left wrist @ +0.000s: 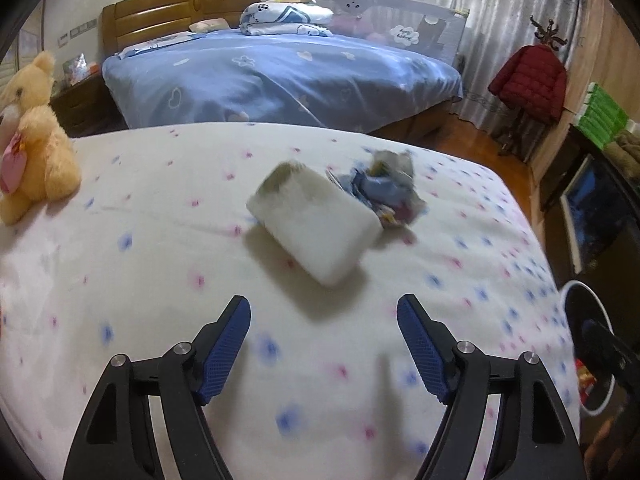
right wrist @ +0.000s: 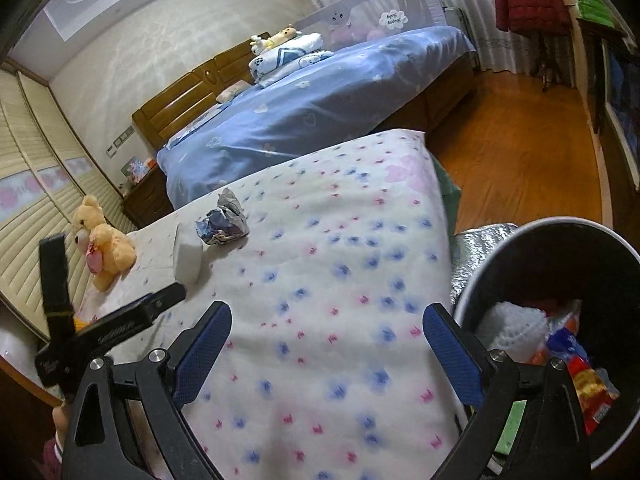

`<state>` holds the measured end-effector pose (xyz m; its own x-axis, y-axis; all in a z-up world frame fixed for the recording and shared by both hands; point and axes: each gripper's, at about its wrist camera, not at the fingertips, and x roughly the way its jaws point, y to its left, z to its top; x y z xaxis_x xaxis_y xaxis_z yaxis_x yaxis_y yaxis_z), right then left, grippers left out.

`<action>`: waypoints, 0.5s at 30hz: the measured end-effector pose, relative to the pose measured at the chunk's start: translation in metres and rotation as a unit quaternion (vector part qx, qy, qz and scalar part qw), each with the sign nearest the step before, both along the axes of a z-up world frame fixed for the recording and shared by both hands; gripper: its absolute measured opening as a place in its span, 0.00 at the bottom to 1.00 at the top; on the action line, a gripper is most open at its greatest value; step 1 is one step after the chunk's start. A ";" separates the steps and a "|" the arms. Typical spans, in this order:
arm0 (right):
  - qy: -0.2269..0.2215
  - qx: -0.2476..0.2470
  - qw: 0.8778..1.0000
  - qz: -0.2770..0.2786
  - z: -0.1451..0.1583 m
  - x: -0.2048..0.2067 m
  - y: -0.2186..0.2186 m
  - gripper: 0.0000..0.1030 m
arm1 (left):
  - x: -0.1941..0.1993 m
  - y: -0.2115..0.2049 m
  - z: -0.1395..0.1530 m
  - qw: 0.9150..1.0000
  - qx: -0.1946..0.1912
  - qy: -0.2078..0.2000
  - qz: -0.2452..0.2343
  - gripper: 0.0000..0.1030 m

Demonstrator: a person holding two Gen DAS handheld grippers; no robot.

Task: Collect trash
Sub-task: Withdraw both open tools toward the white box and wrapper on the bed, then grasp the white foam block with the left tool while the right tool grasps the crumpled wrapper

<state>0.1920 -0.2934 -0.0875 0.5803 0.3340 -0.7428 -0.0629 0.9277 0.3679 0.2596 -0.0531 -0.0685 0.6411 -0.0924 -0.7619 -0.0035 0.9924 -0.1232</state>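
Note:
On the flowered white bedspread (left wrist: 160,240) lies a white oblong block (left wrist: 316,224), blurred, with a crumpled blue-grey wrapper (left wrist: 384,188) touching its far right side. My left gripper (left wrist: 322,304) hovers just short of the block, open and empty. In the right wrist view the block (right wrist: 188,258) and wrapper (right wrist: 224,224) lie far off at the left. My right gripper (right wrist: 328,310) is open and empty over the bedspread, its right finger beside a round black bin (right wrist: 560,222) that holds several wrappers. The left gripper (right wrist: 116,266) shows at the lower left of that view.
A yellow teddy bear (left wrist: 36,152) sits at the bed's left edge. Beyond stands a second bed with a blue cover (left wrist: 280,76). The bin's white rim (left wrist: 588,287) is at the right edge of the bed. Wooden floor (right wrist: 520,152) lies to the right.

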 end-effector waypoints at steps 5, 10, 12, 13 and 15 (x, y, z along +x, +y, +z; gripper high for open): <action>0.009 -0.001 1.000 0.014 -0.005 0.017 0.013 0.95 | 0.034 0.002 -0.011 1.000 0.023 0.005 0.010 0.73; 0.012 -0.002 0.999 0.030 -0.010 0.031 0.029 0.95 | 0.040 0.016 -0.015 1.000 0.007 0.000 0.013 0.75; 0.012 -0.002 0.999 0.037 -0.011 0.036 0.036 0.95 | 0.033 0.021 -0.016 1.000 0.016 -0.001 0.009 0.75; 0.011 -0.004 0.999 0.041 -0.011 0.038 0.040 0.95 | 0.029 0.024 -0.015 1.000 0.023 -0.004 0.009 0.75; 0.010 -0.007 0.999 0.050 -0.013 0.043 0.048 0.95 | 0.018 0.032 -0.014 0.999 0.037 -0.010 0.014 0.75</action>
